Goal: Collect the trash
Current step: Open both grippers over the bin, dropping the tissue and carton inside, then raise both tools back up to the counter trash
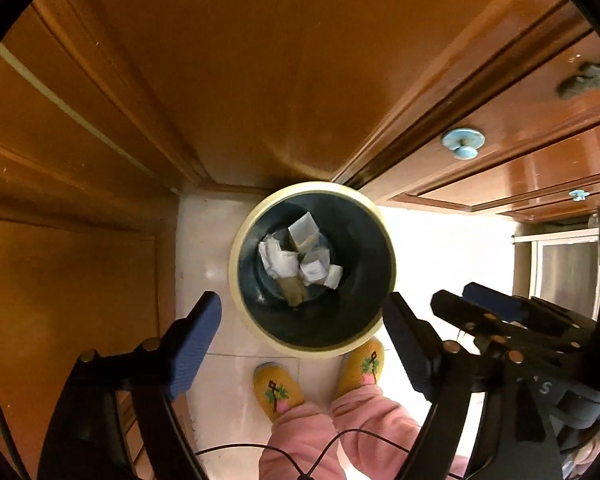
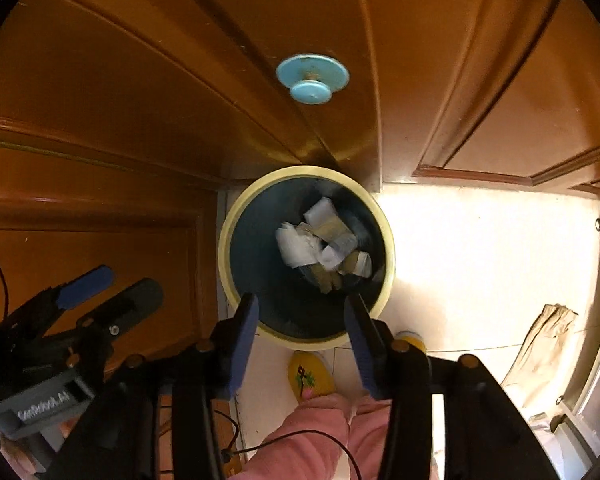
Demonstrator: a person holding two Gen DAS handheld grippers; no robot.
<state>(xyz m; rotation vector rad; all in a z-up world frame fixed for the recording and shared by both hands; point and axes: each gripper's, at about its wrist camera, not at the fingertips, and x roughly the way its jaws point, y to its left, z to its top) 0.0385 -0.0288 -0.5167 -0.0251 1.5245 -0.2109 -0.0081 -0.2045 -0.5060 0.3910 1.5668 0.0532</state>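
Observation:
A round bin with a cream rim (image 1: 236,264) (image 2: 223,240) and dark inside stands on the pale floor against wooden cabinets. Crumpled white paper and cardboard scraps (image 1: 300,260) (image 2: 324,246) lie at its bottom. My left gripper (image 1: 304,312) hangs over the bin, pointing straight down, its blue-padded fingers (image 1: 198,340) wide apart with nothing between them. My right gripper (image 2: 302,312) hovers over the bin's near rim, jaws apart, with nothing held; it also shows at the right of the left wrist view (image 1: 460,300). The left gripper shows at the left of the right wrist view (image 2: 112,286).
Wooden cabinet doors with light blue knobs (image 1: 462,142) (image 2: 312,78) rise behind the bin. A person's pink trouser legs (image 1: 340,428) and yellow slippers (image 1: 276,390) (image 2: 310,374) stand just before it. A crumpled brown bag (image 2: 540,352) lies on the floor at right.

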